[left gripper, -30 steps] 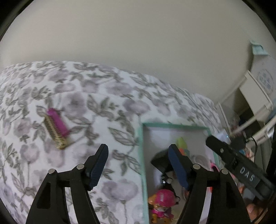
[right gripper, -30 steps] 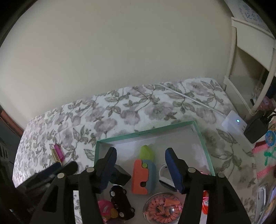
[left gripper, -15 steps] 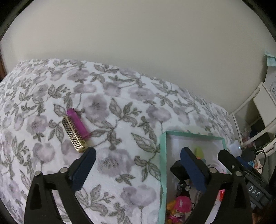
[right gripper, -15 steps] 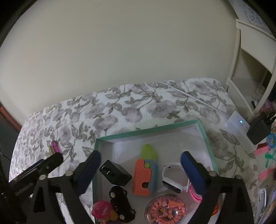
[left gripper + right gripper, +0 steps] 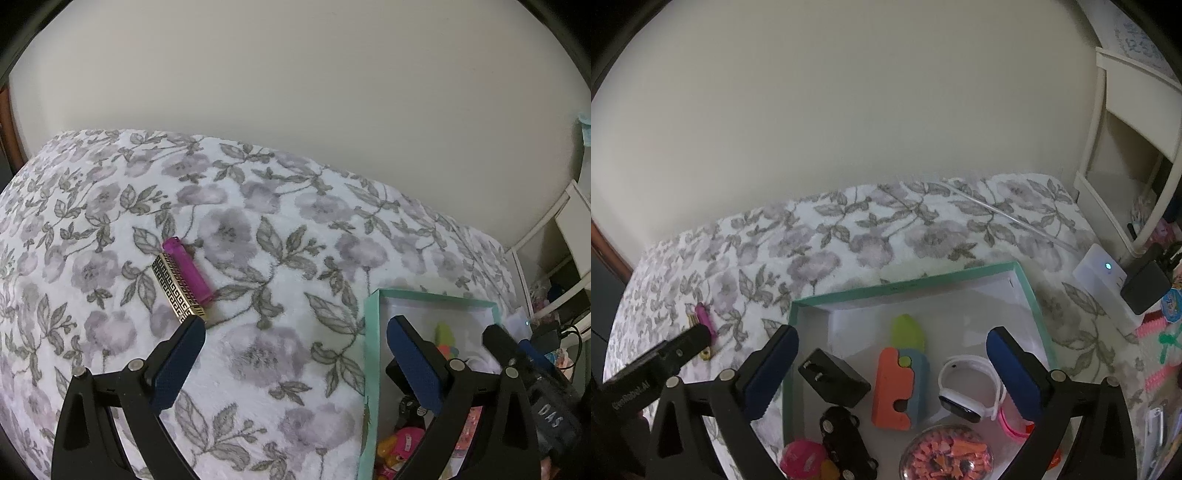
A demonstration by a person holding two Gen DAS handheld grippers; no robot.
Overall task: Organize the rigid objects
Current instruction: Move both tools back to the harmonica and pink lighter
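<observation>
Landmark: teal-rimmed box (image 5: 1032,291) on the floral cover (image 5: 280,229).
Left gripper (image 5: 295,354): jaws spread wide, nothing between them; over the cover just left of the box.
Right gripper (image 5: 892,360): jaws spread wide, gripping nothing; above the box's near half.
Lighter (image 5: 187,269): purple, on the cover well left of the box, touching a gold patterned case (image 5: 176,290).
Inside box: black charger (image 5: 834,376), orange-blue toy (image 5: 897,384), white watch (image 5: 967,387), black car (image 5: 846,439), pink figure (image 5: 801,458), clear dome of orange bits (image 5: 947,454).

Fuzzy floral blanket (image 5: 280,354), glossy lighter (image 5: 188,271)
</observation>
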